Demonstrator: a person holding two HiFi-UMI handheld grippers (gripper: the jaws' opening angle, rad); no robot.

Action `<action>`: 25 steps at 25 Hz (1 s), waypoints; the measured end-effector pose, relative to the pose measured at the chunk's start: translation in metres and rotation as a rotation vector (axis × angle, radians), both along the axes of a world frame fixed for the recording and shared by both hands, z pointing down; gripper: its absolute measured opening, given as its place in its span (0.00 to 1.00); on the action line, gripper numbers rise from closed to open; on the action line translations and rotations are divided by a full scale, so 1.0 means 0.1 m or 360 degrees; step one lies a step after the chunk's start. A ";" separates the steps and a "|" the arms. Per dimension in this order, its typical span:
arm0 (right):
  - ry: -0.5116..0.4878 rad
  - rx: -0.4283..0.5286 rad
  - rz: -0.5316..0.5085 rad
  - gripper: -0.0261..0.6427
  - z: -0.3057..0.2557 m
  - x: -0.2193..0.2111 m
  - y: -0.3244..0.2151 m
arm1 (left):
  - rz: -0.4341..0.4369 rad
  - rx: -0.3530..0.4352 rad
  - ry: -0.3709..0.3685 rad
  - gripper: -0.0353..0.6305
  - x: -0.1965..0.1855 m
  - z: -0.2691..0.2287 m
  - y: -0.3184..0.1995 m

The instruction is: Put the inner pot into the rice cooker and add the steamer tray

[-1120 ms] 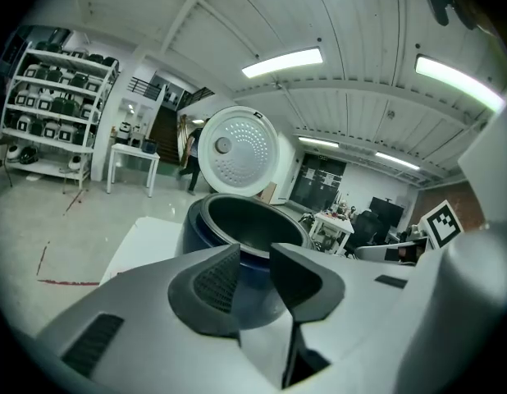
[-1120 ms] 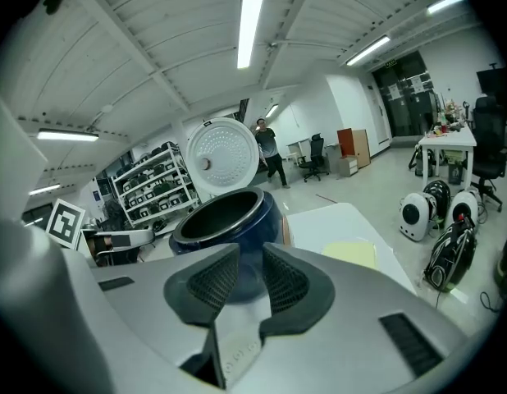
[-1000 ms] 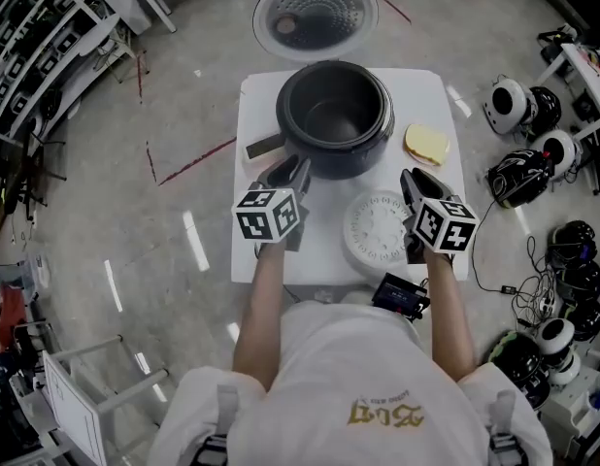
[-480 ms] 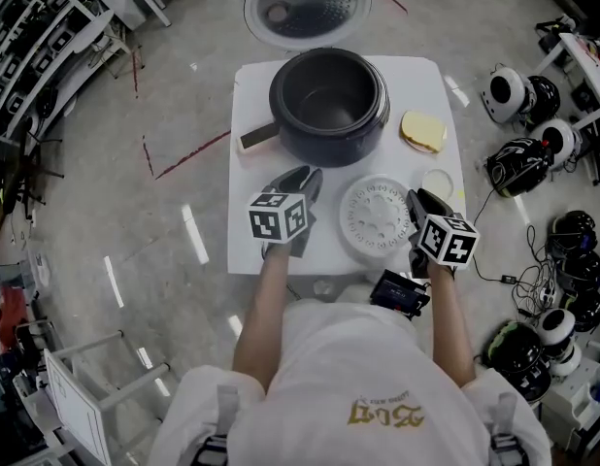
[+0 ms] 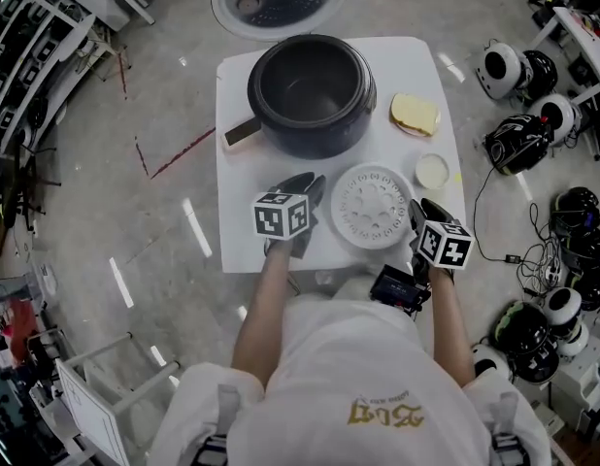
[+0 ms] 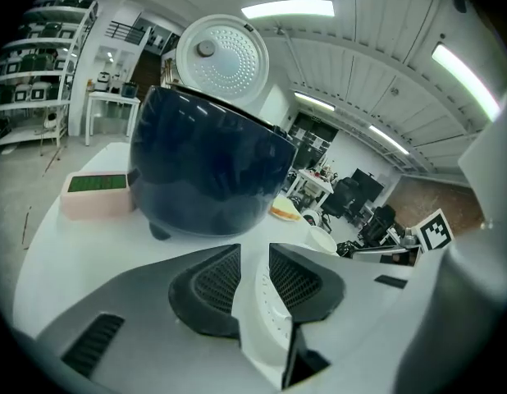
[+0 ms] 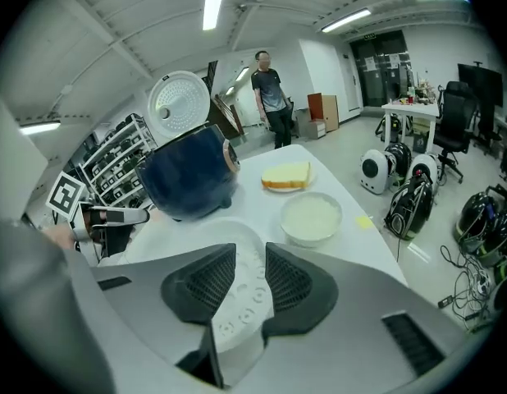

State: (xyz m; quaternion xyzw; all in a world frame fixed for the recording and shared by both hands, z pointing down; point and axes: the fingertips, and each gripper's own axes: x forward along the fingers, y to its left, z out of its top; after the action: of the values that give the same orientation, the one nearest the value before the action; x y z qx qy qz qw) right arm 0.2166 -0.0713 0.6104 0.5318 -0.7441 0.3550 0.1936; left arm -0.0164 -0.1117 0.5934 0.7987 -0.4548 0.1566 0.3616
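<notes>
Having sunk, left tool (image 5: 308, 184) and right tool (image 5: 422, 209) straddle the steamer tray (image 5: 372, 206), apparently unclenched, right jaws just widening.

Yellow slab (image 5: 415, 114) + white bowl (image 5: 433, 170) on tbl (image 5: 234, 212)

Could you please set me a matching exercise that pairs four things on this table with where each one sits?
Things:
1. rice cooker
2. steamer tray
3. small bowl
4. bread

Places:
A. near edge of the table, closest to the person
B. far side, lid open
C. right of the cooker
D. right edge, just past the tray

Pairs: 1-B, 2-A, 3-D, 4-C
</notes>
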 end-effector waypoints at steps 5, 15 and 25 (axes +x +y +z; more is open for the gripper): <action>-0.0022 -0.0107 0.0023 0.24 0.24 0.13 0.09 | 0.0058 -0.0087 0.0008 0.24 0.15 0.22 0.05; -0.0151 -0.0219 -0.0012 0.23 0.50 0.10 0.16 | 0.0092 -0.0217 0.0053 0.25 0.28 0.56 0.18; -0.0283 -0.0276 0.0028 0.15 0.60 0.06 0.19 | 0.0153 -0.0340 0.0078 0.22 0.39 0.75 0.28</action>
State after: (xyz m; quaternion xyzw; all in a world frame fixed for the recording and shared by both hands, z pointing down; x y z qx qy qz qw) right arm 0.2224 -0.0523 0.6700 0.4860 -0.7201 0.4656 0.1689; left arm 0.0228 -0.0833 0.6679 0.7802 -0.3877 0.2017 0.4477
